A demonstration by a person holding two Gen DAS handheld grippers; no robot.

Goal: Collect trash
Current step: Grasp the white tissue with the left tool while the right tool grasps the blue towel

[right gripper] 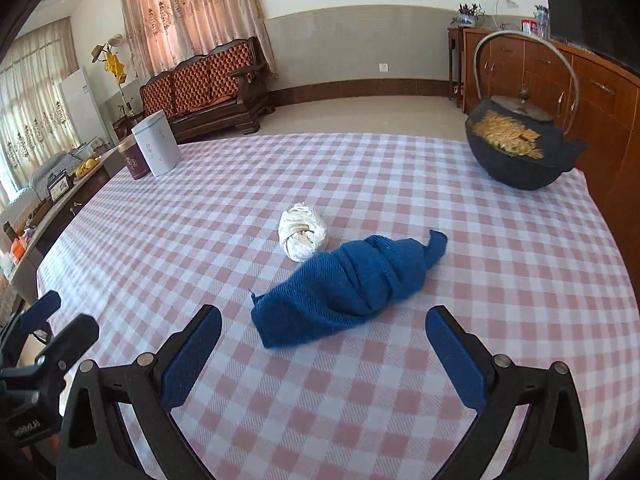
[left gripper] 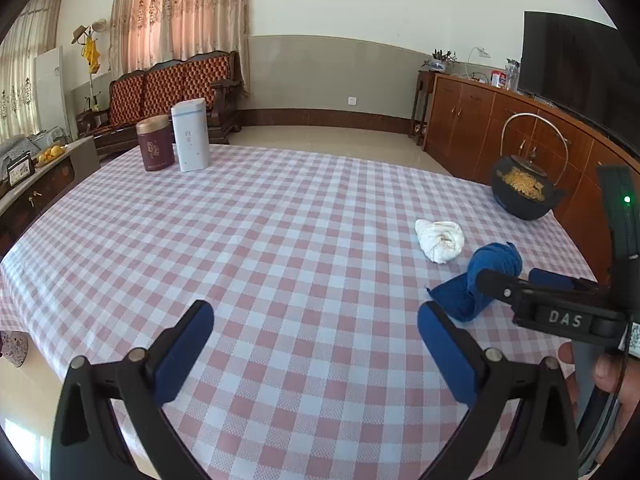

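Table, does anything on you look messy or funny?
Yes. A crumpled white paper wad lies mid-table beside a twisted blue cloth. The teapot and two tins stand upright; nothing is spilled.

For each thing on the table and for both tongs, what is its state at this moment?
Left tongs: open, holding nothing, above the tablecloth.
Right tongs: open, holding nothing, facing the blue cloth.
Blue cloth: twisted into a roll, lying on the table.
White paper wad: crumpled, lying just behind the blue cloth.
Black teapot: upright, lid on, handle raised.
White tin: upright, closed.
Maroon tin: upright, closed.
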